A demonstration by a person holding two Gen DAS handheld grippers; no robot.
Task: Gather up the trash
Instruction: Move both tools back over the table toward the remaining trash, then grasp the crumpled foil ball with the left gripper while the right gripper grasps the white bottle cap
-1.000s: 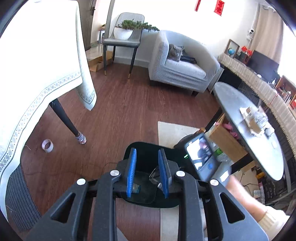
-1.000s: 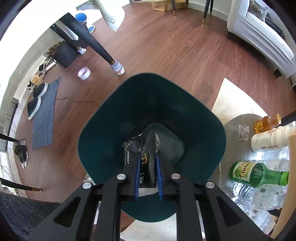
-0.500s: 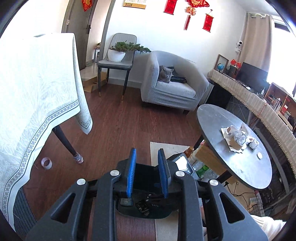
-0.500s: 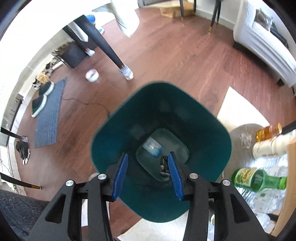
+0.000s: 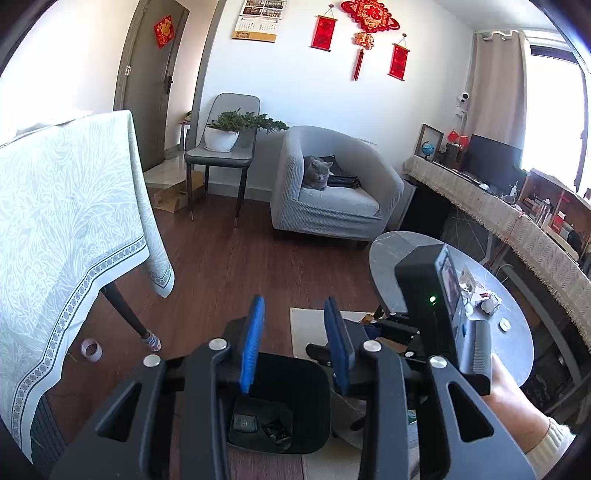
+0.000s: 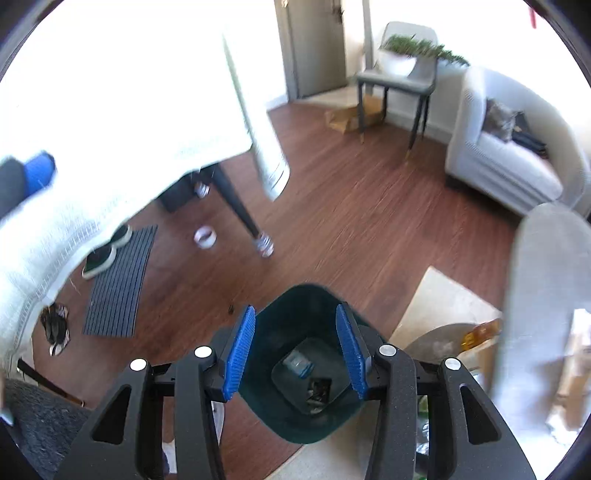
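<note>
**Emptying both tongs over the bin**

Hovering above the green bin (image 6: 306, 373), my left tongs (image 5: 293, 345) are opening, empty. My right tongs (image 6: 295, 350) stand apart, empty. Dropped trash (image 6: 314, 387) lies inside; scraps (image 5: 484, 301) on the round tabletop (image 5: 391, 254) remain, I judge.

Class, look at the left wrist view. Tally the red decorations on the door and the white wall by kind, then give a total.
door square: 1
hanging scrolls: 2
knot ornament: 1
Total: 4
</note>
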